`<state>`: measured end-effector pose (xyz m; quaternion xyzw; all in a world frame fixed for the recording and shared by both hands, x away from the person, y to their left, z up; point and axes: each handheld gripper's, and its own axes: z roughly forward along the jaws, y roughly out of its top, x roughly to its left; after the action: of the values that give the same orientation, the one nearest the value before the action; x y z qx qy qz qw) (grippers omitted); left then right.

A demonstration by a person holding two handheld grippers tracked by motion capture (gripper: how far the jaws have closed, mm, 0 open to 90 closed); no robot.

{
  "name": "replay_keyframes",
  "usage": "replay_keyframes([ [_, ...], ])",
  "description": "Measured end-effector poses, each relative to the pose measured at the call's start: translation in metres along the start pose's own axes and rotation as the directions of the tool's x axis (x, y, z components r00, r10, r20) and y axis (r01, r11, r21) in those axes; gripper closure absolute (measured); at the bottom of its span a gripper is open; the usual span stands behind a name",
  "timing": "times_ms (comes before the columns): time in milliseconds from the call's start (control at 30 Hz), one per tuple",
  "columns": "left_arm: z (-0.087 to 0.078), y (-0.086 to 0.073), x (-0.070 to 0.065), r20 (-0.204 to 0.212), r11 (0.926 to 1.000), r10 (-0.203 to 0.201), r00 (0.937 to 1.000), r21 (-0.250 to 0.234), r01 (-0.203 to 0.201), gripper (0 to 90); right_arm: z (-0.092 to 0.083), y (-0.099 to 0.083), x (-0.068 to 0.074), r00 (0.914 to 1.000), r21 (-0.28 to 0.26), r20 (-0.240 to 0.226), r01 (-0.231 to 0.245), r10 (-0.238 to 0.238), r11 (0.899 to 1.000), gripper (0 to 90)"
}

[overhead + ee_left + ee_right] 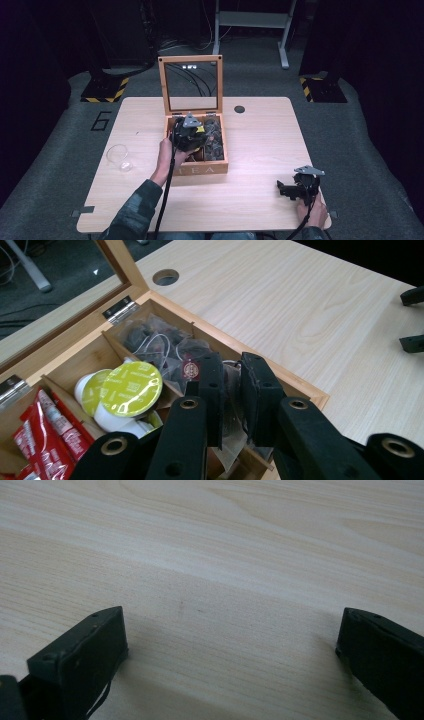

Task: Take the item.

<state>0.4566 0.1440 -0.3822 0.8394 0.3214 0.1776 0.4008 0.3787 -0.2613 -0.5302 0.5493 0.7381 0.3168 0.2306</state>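
Over the open wooden tea box (pixel 200 170), the left gripper (pixel 231 395) pinches a clear tea-bag sachet (pixel 231 425).
Its lid stands propped for access; the right gripper (pixel 230 645) rests wide open, empty, on the pale wooden table (pixel 260 145).

Grey carpet floor (pixel 60 150), light wood table (pixel 260 150), dark surroundings.

Light wooden table (pixel 260 150) with a round hole (pixel 239 109) near its far edge, carrying an open wooden tea box (pixel 200 170) at centre and a clear glass (pixel 119 157) lying near the left edge.
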Motion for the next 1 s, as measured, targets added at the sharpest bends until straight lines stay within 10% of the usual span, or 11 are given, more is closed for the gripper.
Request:
replay_keyframes([
  [1000,-0.044,-0.019,0.035,-0.073,0.9971,-0.062,0.9954,-0.049,0.059,79.9,0.0,0.0,0.0,1.0,0.0,-0.001,0.0,0.0,1.0,0.0],
])
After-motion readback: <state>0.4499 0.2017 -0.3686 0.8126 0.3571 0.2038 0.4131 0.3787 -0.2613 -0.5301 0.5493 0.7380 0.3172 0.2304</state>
